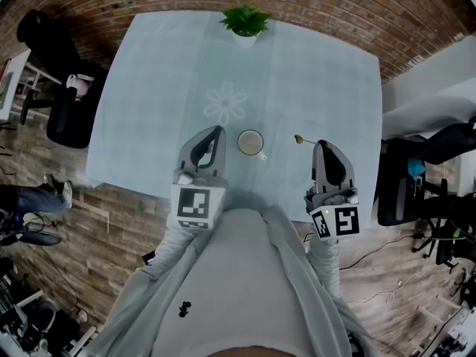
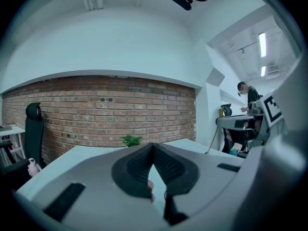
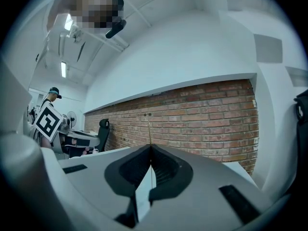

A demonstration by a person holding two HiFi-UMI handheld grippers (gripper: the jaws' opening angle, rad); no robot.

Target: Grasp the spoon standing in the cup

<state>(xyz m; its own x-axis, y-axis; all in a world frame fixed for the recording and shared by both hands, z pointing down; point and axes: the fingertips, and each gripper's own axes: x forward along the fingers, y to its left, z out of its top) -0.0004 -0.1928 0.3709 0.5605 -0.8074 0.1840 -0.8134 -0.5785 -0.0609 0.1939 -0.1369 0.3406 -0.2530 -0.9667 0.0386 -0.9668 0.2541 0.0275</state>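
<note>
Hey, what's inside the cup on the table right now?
The cup shows only a pale beige surface; no spoon stands in it. The spoon is in the shut right gripper. Anything under that surface is covered.

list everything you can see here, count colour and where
table: one, pale cloth with flower print, centre
potted plant: one, green, far edge of table
cup: one, white, near edge, between the grippers
spoon: one, yellowish bowl, thin handle, right of cup, outside it
office chairs: two, black, either side of table
brick wall: one, red-brown, behind table
left gripper: one, grey, jaws together, empty
right gripper: one, grey, jaws shut on spoon handle
</note>
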